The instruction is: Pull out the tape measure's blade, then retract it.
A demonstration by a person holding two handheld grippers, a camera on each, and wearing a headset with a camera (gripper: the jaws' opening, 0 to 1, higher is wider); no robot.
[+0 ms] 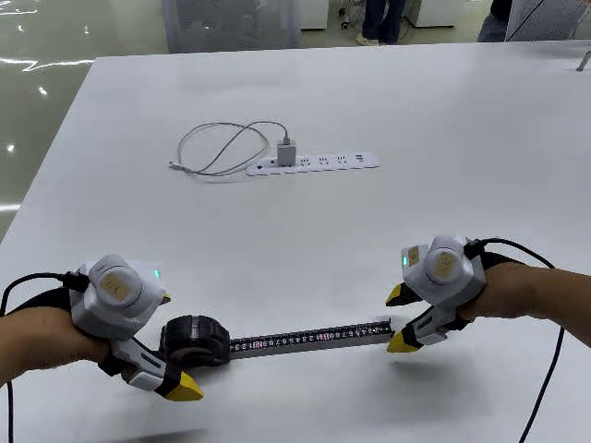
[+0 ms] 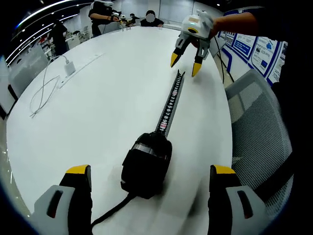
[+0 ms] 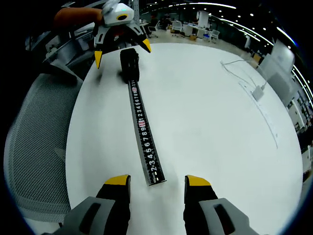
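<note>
— Nearest your left hand, bench edge: what do you have?
— Your left gripper (image 2: pixel 150 171), jaws spread wide. The black tape measure case (image 1: pixel 196 340) lies on the white table (image 1: pixel 416 120), partly between the two yellow tips. In the left gripper view neither tip touches it. A black strap (image 2: pixel 110 213) runs from the rear of the case back toward you.

— Blade status?
— The blade (image 3: pixel 143 132) is drawn out and lies flat on the table. It is black with white numerals and one red mark. It runs straight from the case toward your right gripper (image 3: pixel 157 182).

— Is your right gripper on the blade's end?
— No. Its jaws stand apart with nothing between them gripped. The blade's free end lies just at the gap between the yellow tips, and bare table shows on either side of it.

— Further out?
— Mid-table, well apart from the tape, is a white power strip (image 1: pixel 314 162). A white charger (image 1: pixel 286 153) is plugged into it, and its cable (image 1: pixel 217 148) lies in loose loops on your left of the strip. A grey mesh chair (image 2: pixel 259 132) stands beside the table edge on your side.

— Far end?
— People (image 2: pixel 103 14) stand past the far end of the table. They are too small to note more.
</note>
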